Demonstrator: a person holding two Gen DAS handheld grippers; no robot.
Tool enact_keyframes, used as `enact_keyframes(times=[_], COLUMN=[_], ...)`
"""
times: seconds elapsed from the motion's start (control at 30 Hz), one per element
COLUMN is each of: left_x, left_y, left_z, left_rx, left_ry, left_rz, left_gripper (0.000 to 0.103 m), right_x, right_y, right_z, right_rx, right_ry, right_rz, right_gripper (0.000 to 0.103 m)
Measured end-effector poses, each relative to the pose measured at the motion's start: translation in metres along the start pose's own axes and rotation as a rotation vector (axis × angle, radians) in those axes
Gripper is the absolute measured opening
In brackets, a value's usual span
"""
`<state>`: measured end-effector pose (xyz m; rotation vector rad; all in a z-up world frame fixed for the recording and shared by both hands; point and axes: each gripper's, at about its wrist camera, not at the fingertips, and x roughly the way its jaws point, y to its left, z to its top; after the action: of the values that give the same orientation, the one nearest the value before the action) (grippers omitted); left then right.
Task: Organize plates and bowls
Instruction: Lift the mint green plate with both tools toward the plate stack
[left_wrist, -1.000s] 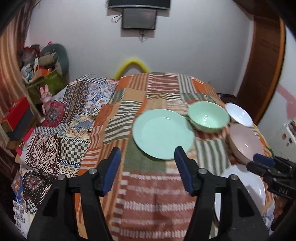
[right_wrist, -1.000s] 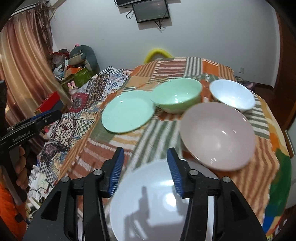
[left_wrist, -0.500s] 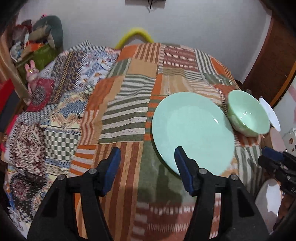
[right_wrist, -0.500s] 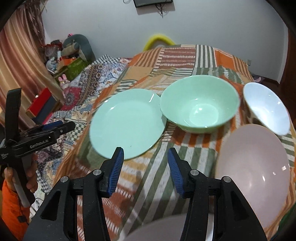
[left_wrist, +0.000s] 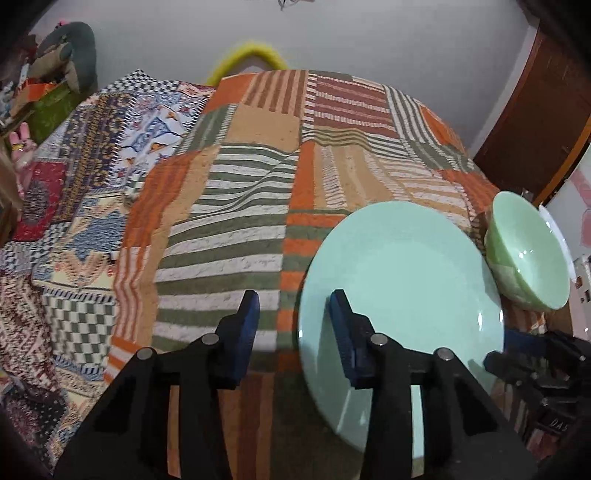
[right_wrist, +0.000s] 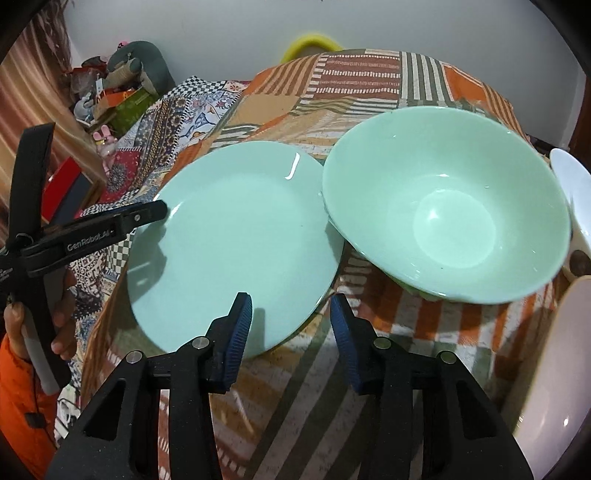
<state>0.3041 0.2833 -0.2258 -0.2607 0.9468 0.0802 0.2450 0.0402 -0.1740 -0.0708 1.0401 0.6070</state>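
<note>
A mint green plate (left_wrist: 406, 280) lies on the patchwork cloth; it also shows in the right wrist view (right_wrist: 236, 240). A mint green bowl (right_wrist: 447, 218) stands right beside it, also at the right of the left wrist view (left_wrist: 524, 254). My left gripper (left_wrist: 291, 332) is open at the plate's left rim, one finger over the plate and one over the cloth. My right gripper (right_wrist: 291, 328) is open at the plate's near right rim, just short of the bowl. Both are empty.
A white bowl (right_wrist: 572, 192) sits at the far right and a pink bowl (right_wrist: 554, 369) at the near right. The patchwork tablecloth (left_wrist: 240, 206) covers the table. A cluttered corner with toys (right_wrist: 122, 85) lies beyond the table's left side. The left gripper's body (right_wrist: 88, 236) shows at the plate's left.
Both grippers have moved forward and down toward the green plate. The left now straddles its left rim; the right has passed the white plate and reached the green plate's near edge.
</note>
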Motion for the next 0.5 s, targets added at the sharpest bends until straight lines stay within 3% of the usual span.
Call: enact_keyframes(times=[0.2, 0.5], left_x=[0.008, -0.005], left_y=[-0.010, -0.015], left_z=[0.005, -0.012], left_rx=[0.020, 0.024], left_ry=[0.003, 0.015], left_rz=[-0.040, -0.010], left_gripper=[0.030, 0.030], right_x=[0.007, 0.007], right_y=[-0.001, -0.001], right_z=[0.006, 0.005], right_rx=[0.007, 0.010], right_ry=[0.008, 0.011], right_rz=[-0.002, -0.001], right_gripper=[0.036, 0.032])
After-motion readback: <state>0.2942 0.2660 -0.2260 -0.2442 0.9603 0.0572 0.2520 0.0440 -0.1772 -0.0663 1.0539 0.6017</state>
